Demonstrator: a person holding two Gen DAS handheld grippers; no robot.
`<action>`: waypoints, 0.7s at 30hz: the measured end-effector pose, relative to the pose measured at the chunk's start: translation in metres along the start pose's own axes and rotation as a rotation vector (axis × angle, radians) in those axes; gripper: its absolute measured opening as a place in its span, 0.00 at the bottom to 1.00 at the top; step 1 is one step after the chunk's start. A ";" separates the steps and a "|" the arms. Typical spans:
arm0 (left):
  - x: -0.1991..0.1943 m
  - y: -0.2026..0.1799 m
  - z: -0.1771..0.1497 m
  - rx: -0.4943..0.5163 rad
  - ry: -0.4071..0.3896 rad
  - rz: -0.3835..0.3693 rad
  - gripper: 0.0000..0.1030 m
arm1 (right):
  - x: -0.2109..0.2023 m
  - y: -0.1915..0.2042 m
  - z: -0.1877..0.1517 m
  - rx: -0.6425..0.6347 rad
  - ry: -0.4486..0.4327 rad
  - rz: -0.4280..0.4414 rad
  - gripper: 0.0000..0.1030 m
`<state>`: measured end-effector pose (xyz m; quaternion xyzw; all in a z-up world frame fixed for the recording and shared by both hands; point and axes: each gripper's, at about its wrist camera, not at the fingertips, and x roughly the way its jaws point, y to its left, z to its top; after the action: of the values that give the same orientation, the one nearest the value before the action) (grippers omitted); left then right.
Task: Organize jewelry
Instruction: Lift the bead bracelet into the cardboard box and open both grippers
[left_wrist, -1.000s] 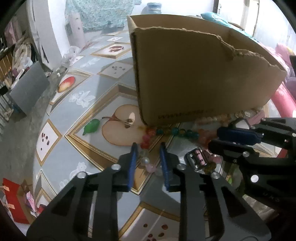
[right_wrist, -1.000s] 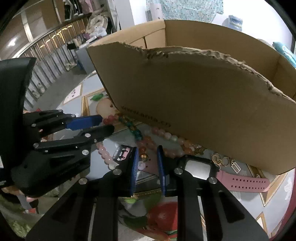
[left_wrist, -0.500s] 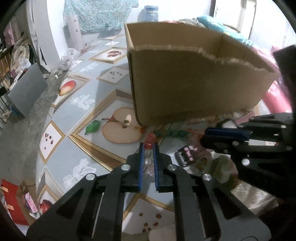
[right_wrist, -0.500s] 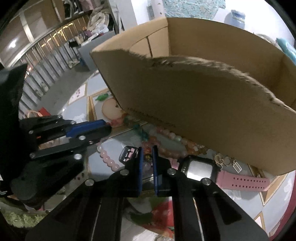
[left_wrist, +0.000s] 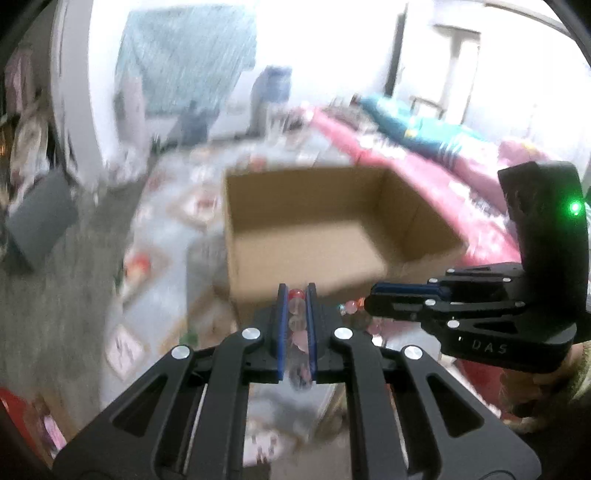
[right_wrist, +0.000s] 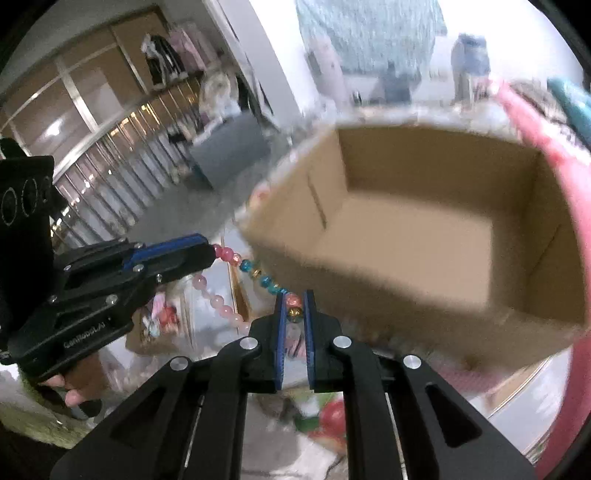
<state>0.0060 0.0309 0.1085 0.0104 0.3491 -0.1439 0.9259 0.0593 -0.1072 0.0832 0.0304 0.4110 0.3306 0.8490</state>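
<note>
A beaded necklace (right_wrist: 255, 272) of pink, red, teal and gold beads hangs in the air, stretched between my two grippers. My left gripper (left_wrist: 296, 295) is shut on its pink and clear beads (left_wrist: 295, 314); the same gripper (right_wrist: 212, 253) shows at the left in the right wrist view. My right gripper (right_wrist: 294, 301) is shut on a red and a gold bead; in the left wrist view it (left_wrist: 369, 295) comes in from the right. Just beyond both stands an open cardboard box (right_wrist: 417, 236), its bare inside (left_wrist: 314, 251) in view from above.
The table wears a cloth printed with fruit (right_wrist: 332, 417). A pink cushion or sofa edge (left_wrist: 424, 177) runs behind and to the right of the box. A grey bin (right_wrist: 229, 147) stands on the floor at the far left. A hand (right_wrist: 70, 395) holds the left gripper's handle.
Both grippers closed on the necklace lying in front of the box and lifted it off the table. The box's inside now shows from above; the watch has dropped out of view.
</note>
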 end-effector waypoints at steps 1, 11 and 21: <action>0.001 -0.003 0.011 0.014 -0.015 -0.001 0.08 | -0.007 -0.006 0.012 -0.005 -0.017 -0.002 0.09; 0.128 -0.002 0.096 0.095 0.193 0.013 0.08 | 0.064 -0.098 0.102 0.143 0.207 0.006 0.09; 0.230 0.019 0.112 0.120 0.421 0.131 0.08 | 0.164 -0.148 0.123 0.283 0.395 0.006 0.10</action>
<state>0.2480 -0.0243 0.0420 0.1180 0.5242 -0.0984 0.8376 0.2997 -0.0997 0.0051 0.0852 0.6112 0.2720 0.7384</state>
